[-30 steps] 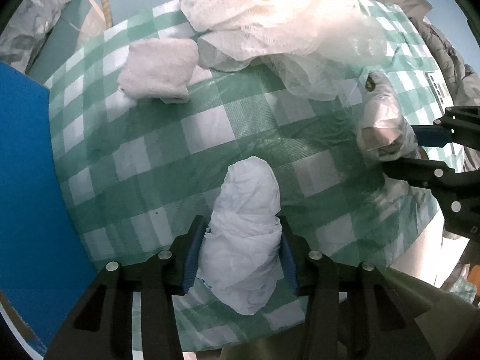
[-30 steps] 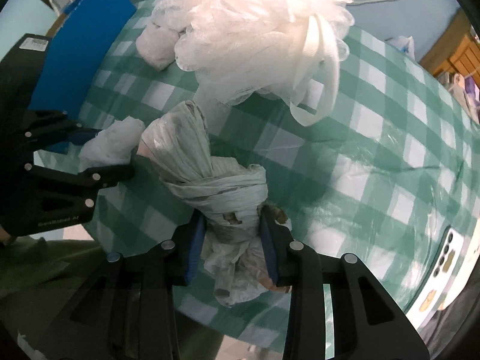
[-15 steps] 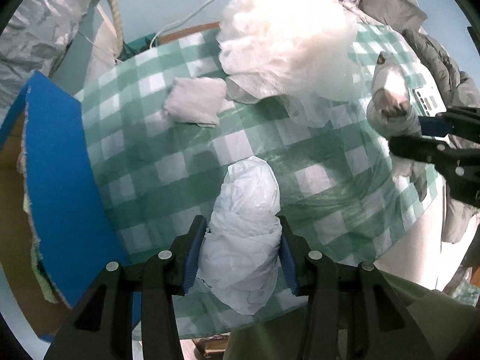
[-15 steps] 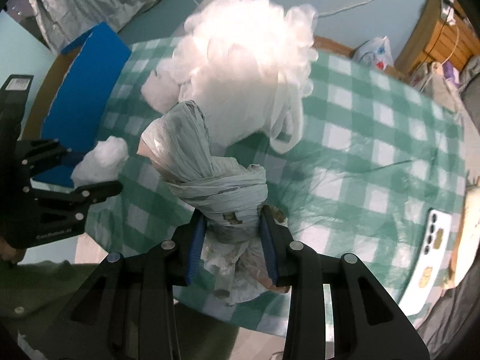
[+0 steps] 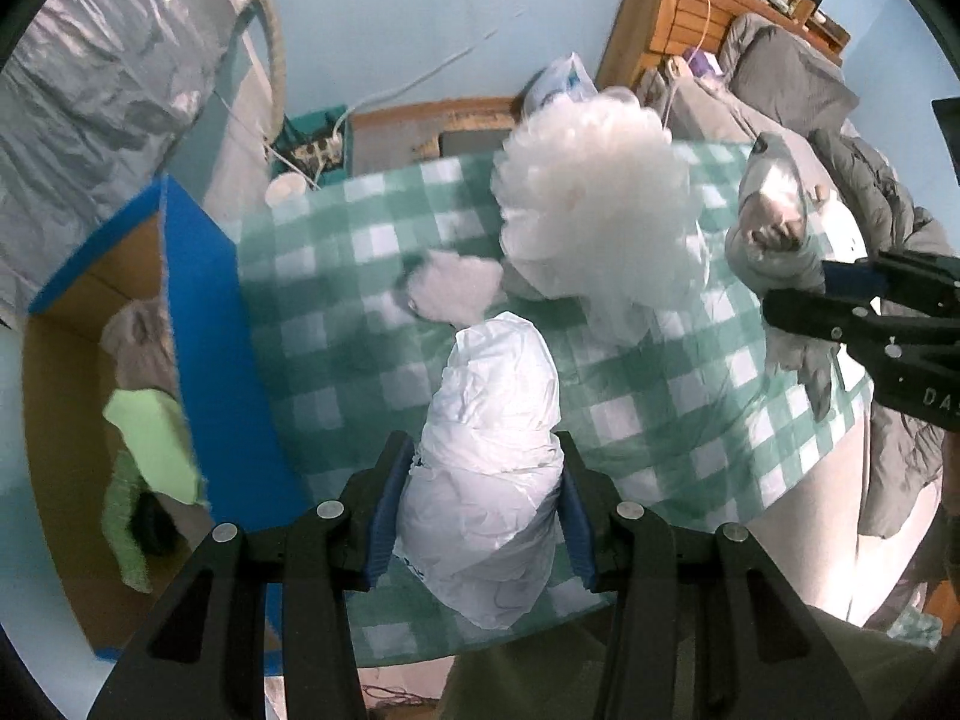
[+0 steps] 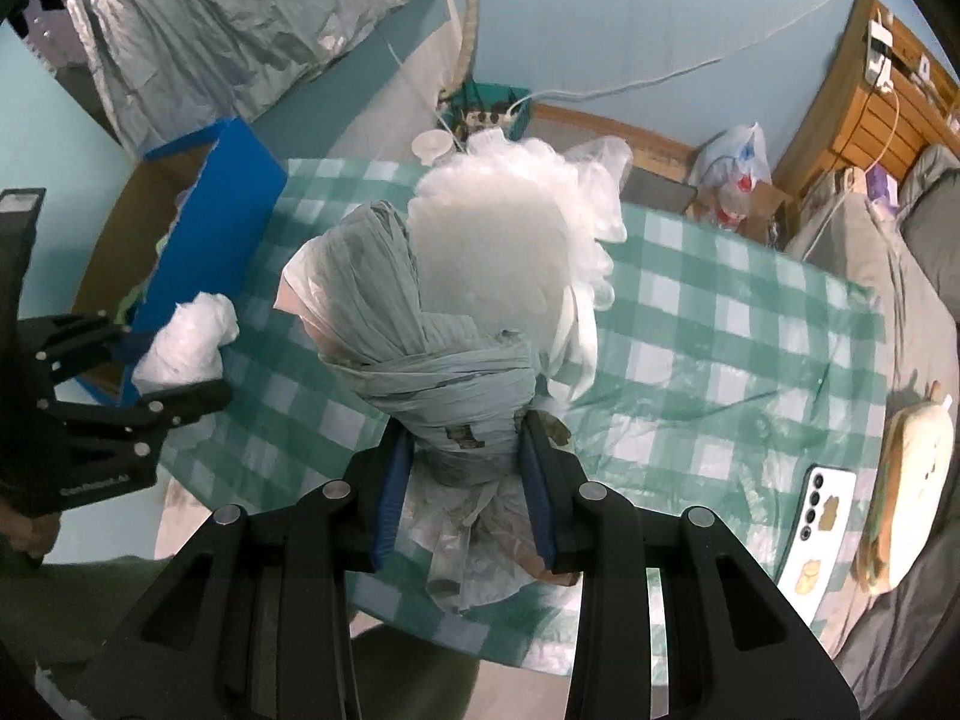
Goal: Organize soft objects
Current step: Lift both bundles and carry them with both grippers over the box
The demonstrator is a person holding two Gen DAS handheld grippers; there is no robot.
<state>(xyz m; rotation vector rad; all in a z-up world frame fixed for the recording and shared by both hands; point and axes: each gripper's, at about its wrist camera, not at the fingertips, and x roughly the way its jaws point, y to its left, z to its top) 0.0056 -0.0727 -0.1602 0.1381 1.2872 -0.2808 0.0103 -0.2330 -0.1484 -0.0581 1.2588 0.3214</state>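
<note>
Left wrist view: the left gripper (image 5: 487, 504) is clamped on a white plastic-bag bundle (image 5: 489, 438), held above the near edge of the green checked tablecloth (image 5: 336, 330), with a white mesh pouf (image 5: 594, 210) farther back on that cloth. Right wrist view: the right gripper (image 6: 463, 489) is clamped on a grey-green bag bundle (image 6: 414, 330) above the same cloth's near edge, and a blue-sided box (image 6: 222, 222) stands off the cloth's left edge.

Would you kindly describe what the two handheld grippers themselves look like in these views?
Both grippers are matte black, angular frames with cut-out windows and round silver screw heads. The left gripper and the right gripper each carry two fingers lined with blue pads. Pale lettering is printed on the side of each body, too small to read in full. No cables show on either.
</note>
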